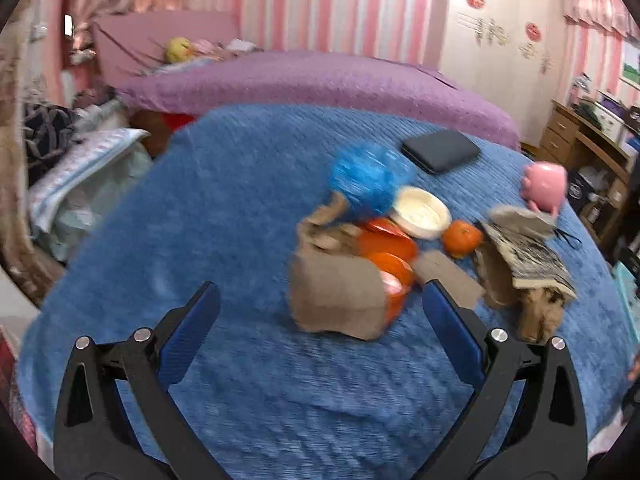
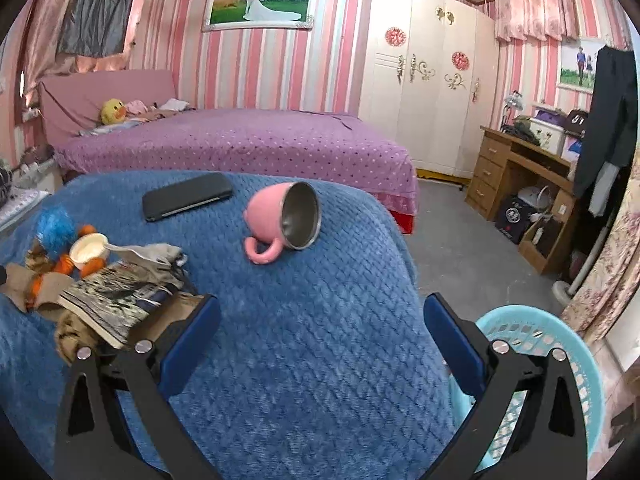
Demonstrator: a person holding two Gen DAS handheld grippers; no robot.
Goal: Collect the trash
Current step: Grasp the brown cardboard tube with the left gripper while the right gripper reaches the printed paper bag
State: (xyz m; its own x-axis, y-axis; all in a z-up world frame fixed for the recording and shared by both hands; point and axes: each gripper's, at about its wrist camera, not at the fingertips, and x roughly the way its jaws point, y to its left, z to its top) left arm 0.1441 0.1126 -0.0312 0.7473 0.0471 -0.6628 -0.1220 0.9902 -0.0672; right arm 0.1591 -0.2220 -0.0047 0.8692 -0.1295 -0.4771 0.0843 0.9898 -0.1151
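Both grippers spread wide, nothing between the fingers of either. The left gripper point(image 1: 320, 308) hangs over the blue blanket point(image 1: 200, 220), facing the trash heap near the blanket's far right side: a torn brown cardboard piece point(image 1: 336, 296) sits closest, touching orange wrappers point(image 1: 390, 260); behind them a white bowl point(image 1: 420, 212) and a blue crumpled bag point(image 1: 368, 176). An orange point(image 1: 462, 238) lies between the bowl and a newspaper bundle point(image 1: 524, 248). The left view is blurred. The right gripper point(image 2: 322, 332) is over the blanket's near right edge, the newspaper just beside its left finger. A pink cup point(image 2: 282, 220) lies tipped on its side, a black phone point(image 2: 186, 196) toward the far edge. A light blue basket point(image 2: 560, 344) stands on the floor off the right edge.
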